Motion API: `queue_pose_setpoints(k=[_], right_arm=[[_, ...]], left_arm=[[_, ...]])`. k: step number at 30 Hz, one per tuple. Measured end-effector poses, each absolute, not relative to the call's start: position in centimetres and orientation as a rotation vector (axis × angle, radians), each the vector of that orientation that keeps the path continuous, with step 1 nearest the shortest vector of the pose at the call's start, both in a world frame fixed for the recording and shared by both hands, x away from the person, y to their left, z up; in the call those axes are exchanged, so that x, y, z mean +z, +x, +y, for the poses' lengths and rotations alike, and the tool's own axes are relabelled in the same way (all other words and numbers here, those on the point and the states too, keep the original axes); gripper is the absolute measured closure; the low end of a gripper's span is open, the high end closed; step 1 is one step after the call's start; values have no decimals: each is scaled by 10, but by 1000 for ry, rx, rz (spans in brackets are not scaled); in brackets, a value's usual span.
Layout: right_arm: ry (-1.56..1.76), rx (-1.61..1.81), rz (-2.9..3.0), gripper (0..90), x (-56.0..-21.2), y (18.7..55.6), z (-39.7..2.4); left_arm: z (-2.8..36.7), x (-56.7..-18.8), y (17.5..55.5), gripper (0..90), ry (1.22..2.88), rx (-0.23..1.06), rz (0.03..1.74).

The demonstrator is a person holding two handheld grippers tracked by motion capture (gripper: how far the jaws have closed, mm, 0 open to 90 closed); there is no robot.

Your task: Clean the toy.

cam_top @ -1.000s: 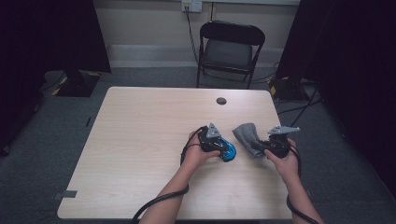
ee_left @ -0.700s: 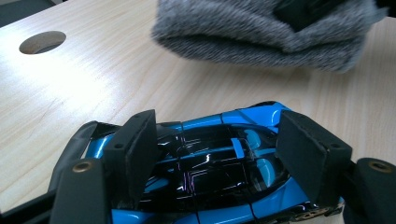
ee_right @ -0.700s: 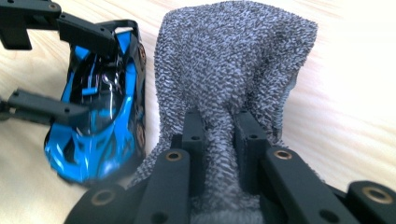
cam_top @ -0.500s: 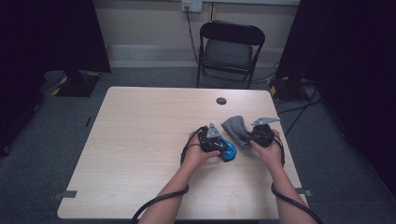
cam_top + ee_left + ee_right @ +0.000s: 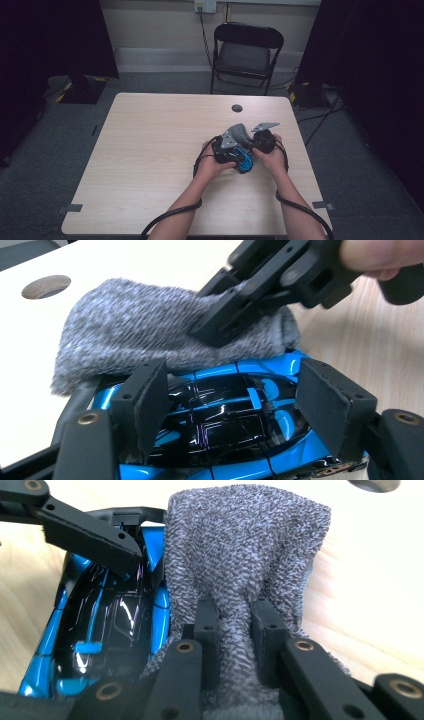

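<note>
Steadying a blue-and-black toy car [image 5: 244,161] near the right-hand edge of the table [image 5: 150,150], I see from the high view my left gripper [image 5: 231,146] and right gripper [image 5: 261,140] close together over it, with a grey knitted cloth [image 5: 240,132] bunched between them.

In the left gripper view, my own jaws stand either side of the toy car [image 5: 235,415], their pads against its flanks, so I read this as a hold across its body. The grey knitted cloth [image 5: 135,335] lies over the far end of the car, pinched by the right gripper [image 5: 235,320]. A risk as I judge it: the glossy shell is slick, and any sideways drag from the cloth could twist the car out of the pads.

In the right gripper view, my jaws are drawn narrow on a fold of the grey knitted cloth [image 5: 245,565], which drapes beside and partly onto the toy car [image 5: 100,625]. The left gripper's pad [image 5: 100,542] presses the car's side. The pinch takes little fabric; a hard wipe might pull the cloth free, or the bare jaw tips might scrape the paint.
</note>
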State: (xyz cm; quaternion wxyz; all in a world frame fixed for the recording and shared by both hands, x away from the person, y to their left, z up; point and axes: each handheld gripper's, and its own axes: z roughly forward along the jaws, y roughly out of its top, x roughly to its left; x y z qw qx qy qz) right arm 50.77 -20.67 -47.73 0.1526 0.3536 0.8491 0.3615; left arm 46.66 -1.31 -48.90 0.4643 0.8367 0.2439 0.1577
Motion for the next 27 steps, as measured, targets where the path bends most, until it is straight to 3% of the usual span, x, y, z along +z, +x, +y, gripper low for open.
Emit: queue_pose_setpoints(k=[27], right_arm=[[971,1068,2496,769,-484,505,-214]], left_arm=[[-14,-489,466,294,2056,385,602]])
